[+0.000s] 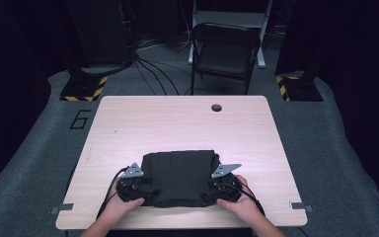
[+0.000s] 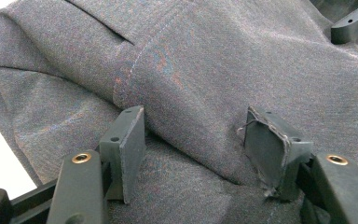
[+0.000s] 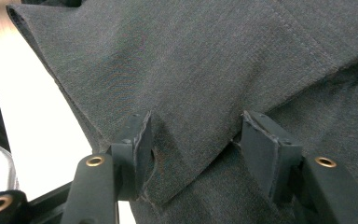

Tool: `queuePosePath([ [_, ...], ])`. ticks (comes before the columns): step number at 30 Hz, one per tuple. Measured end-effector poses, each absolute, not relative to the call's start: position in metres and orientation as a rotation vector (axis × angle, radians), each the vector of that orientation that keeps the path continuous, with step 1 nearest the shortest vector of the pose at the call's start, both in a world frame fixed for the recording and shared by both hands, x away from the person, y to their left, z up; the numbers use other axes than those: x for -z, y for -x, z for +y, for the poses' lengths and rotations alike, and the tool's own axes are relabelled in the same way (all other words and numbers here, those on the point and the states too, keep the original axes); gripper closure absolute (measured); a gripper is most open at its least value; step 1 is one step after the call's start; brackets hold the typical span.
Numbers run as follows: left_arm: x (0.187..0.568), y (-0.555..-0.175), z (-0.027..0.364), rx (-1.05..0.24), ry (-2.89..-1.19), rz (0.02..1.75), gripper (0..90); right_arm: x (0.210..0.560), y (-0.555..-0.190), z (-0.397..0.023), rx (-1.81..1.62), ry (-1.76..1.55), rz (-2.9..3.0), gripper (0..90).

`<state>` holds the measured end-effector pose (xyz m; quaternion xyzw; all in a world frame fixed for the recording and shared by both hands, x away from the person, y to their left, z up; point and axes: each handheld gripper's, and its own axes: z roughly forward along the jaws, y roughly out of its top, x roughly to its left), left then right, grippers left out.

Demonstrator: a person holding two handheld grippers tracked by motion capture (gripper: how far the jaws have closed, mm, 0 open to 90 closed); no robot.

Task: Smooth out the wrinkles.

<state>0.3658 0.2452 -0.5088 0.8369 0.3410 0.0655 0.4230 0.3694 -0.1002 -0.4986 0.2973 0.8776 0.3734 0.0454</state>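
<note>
Folded dark garment (image 1: 179,177) hides both claws' tips and its near edge.

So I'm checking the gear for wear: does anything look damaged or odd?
Yes. In the left gripper view, one pad of the left gripper has a frayed, peeling edge with loose threads. The folded dark garment lies flat on the table.

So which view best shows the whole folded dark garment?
The high view: the folded dark garment lies whole on the table, a gripper at each side. The left gripper view shows a seam and fold; the right gripper view shows a corner between open jaws.
</note>
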Motion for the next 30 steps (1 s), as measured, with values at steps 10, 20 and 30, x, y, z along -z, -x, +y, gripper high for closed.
queuePosePath([
  [10,0.504,-0.365,0.249,-0.163,-2.079,0.87,39.6,0.493,-0.368,-0.108,-1.155,-0.925,2.661,43.6],
  [20,0.499,-0.365,0.256,-0.177,-2.04,0.9,40.0,0.488,-0.369,-0.116,-1.182,-0.966,2.625,43.6],
  [30,0.494,-0.367,0.269,-0.212,-1.988,0.952,39.9,0.484,-0.373,-0.13,-1.2,-1.008,2.567,43.6],
])
